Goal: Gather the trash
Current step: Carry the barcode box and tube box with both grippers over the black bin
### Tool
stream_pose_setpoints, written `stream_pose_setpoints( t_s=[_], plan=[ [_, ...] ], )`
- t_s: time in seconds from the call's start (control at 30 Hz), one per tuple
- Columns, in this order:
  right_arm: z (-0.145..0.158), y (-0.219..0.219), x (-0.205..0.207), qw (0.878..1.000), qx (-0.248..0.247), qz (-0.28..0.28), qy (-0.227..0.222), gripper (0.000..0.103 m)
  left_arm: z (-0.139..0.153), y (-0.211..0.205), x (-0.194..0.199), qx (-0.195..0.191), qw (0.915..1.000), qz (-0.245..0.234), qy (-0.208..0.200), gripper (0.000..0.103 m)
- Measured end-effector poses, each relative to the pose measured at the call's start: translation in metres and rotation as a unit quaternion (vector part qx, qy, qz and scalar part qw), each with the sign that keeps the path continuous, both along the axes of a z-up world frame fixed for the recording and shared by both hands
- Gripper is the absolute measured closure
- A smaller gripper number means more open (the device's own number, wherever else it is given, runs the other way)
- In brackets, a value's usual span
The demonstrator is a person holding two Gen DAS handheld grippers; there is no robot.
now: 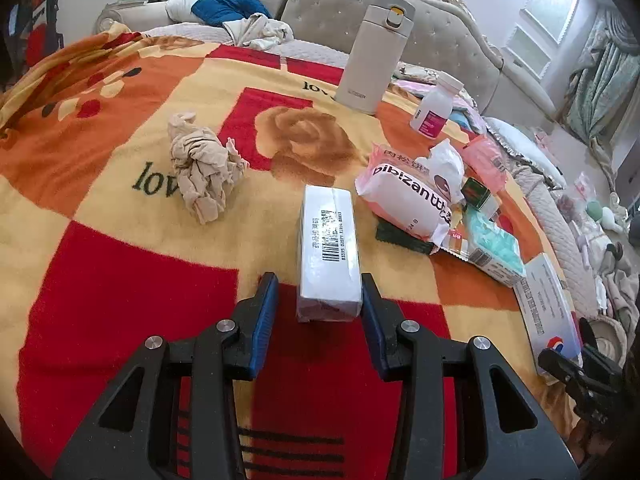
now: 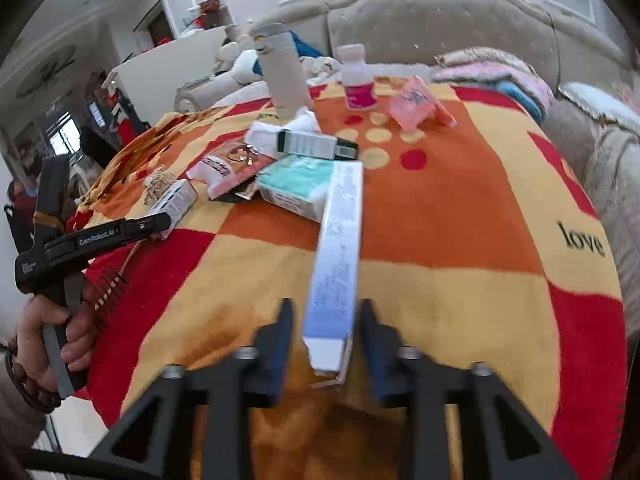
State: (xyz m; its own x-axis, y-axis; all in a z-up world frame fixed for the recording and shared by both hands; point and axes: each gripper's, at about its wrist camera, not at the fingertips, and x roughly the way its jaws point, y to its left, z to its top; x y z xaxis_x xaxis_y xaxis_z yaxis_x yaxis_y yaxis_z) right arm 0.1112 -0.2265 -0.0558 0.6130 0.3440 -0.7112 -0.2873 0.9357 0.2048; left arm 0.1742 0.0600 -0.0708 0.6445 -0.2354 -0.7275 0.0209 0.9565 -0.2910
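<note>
A white barcoded box (image 1: 329,252) lies on the red, orange and yellow blanket (image 1: 120,264); it also shows in the right wrist view (image 2: 176,204). My left gripper (image 1: 318,300) is open, its blue pads either side of the box's near end, the right pad close against it. A long white and blue box (image 2: 338,256) lies with its near end between my right gripper's (image 2: 326,320) open jaws, small gaps on both sides. A crumpled beige tissue (image 1: 202,164) lies to the left. A pile of wrappers and boxes (image 1: 432,200) lies to the right.
A beige flask (image 1: 374,52) and a white pill bottle with a pink label (image 1: 436,106) stand at the far side. A pink packet (image 2: 416,106) lies near them. A padded headboard (image 1: 460,40) rises behind. The blanket's edge drops off at the right.
</note>
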Motion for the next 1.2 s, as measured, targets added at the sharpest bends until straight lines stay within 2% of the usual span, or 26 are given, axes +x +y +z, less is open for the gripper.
stream_pose_setpoints(
  t_s=[0.27, 0.33, 0.37, 0.43, 0.53, 0.73, 0.8, 0.97, 1.2],
  plan=[
    [0.006, 0.001, 0.000, 0.999, -0.008, -0.009, -0.040, 0.062, 0.001, -0.008, 0.016, 0.025, 0.9996, -0.013, 0.008, 0.062],
    [0.005, 0.000, 0.002, 0.999, -0.007, -0.009, -0.038, 0.078, 0.003, -0.009, 0.016, 0.025, 0.9995, -0.017, 0.002, 0.064],
    [0.005, 0.001, 0.002, 0.999, -0.008, -0.011, -0.038, 0.082, 0.004, -0.012, 0.016, 0.032, 0.9993, -0.020, -0.003, 0.078],
    [0.007, 0.003, 0.000, 0.999, -0.021, -0.014, -0.047, 0.087, 0.007, -0.017, 0.013, 0.048, 0.9984, -0.030, -0.007, 0.078],
    [0.013, 0.003, -0.009, 0.998, -0.022, -0.018, -0.064, 0.087, 0.017, -0.018, -0.002, 0.046, 0.9982, -0.033, -0.017, 0.078],
    [0.031, -0.003, -0.033, 0.996, 0.053, -0.026, -0.074, 0.087, 0.046, -0.018, -0.050, 0.056, 0.9975, -0.024, -0.035, 0.078],
    [0.032, 0.000, -0.042, 0.995, 0.063, -0.029, -0.072, 0.087, 0.053, -0.021, -0.066, 0.058, 0.9974, -0.027, -0.035, 0.078],
    [0.036, 0.018, -0.064, 0.996, 0.039, -0.012, -0.084, 0.087, 0.068, -0.037, -0.105, 0.076, 0.9954, -0.039, -0.045, 0.078],
    [0.037, 0.028, -0.081, 0.995, 0.008, -0.021, -0.101, 0.087, 0.072, -0.046, -0.131, 0.072, 0.9949, -0.049, -0.051, 0.077]
  ],
)
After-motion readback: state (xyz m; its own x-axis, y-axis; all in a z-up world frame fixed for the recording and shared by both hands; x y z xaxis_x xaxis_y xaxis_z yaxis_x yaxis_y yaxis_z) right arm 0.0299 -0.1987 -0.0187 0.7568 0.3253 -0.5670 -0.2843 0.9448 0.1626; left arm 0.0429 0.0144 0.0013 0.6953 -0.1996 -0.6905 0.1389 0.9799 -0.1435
